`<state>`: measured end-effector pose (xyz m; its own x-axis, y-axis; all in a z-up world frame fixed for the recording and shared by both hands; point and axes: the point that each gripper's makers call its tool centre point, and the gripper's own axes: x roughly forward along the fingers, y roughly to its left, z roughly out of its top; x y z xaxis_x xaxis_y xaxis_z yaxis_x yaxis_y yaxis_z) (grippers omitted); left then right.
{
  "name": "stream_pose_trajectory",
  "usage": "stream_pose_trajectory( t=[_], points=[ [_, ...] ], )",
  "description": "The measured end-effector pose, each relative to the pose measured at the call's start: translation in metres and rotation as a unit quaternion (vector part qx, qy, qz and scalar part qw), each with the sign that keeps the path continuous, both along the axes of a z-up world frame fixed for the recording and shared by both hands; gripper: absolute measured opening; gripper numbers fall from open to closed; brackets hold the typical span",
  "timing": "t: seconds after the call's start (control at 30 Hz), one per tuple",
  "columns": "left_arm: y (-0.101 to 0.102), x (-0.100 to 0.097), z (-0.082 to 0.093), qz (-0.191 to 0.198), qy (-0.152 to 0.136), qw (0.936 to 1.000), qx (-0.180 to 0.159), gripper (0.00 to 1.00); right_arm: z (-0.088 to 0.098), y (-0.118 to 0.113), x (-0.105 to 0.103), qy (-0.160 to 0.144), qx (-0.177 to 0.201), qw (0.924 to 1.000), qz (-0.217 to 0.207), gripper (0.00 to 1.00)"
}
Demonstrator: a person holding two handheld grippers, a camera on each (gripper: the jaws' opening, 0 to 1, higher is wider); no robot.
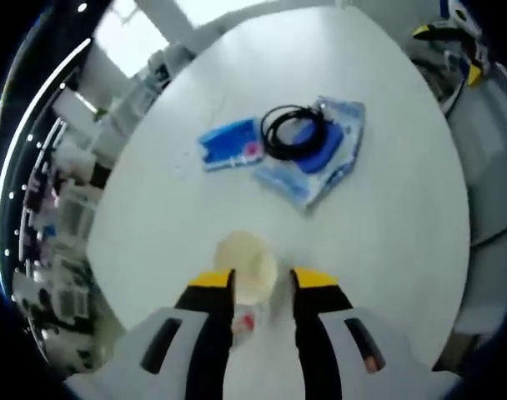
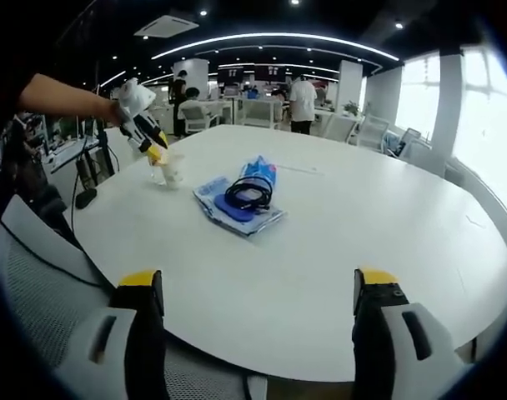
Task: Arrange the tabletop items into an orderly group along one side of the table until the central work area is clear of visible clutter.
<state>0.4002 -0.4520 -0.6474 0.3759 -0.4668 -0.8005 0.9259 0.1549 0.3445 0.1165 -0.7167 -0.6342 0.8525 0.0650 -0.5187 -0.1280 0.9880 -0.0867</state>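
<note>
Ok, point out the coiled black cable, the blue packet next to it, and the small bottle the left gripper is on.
coiled black cable (image 1: 293, 132), left gripper view, on the coil's loop.
blue packet (image 1: 231, 144), left gripper view, on its middle.
small bottle (image 1: 247, 265), left gripper view, on its pale top.

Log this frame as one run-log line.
left gripper: shut on cup | right gripper: open, idle | coiled cable: on blue pouch, mid-table

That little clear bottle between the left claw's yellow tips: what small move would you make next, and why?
Probably carry the bottle a short way toward the blue packets and set it down beside them. The left claw appears closed around it, while the packets and the coiled black cable already lie together on the white table. The right claw hangs open and empty.
</note>
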Motion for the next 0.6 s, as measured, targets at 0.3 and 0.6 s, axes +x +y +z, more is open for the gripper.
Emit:
stream_pose_trajectory(
  t=[0.3, 0.6],
  points=[
    [0.017, -0.005, 0.027, 0.061, -0.008, 0.9947, -0.082, 0.3, 0.002, 0.004, 0.002, -0.008, 0.007, 0.9999, 0.008, 1.0],
    [0.03, -0.024, 0.049, 0.103, -0.014, 0.9848, -0.139, 0.34, 0.002, 0.006, 0.002, -0.01, 0.013, 0.9998, 0.012, 1.0]
  ],
)
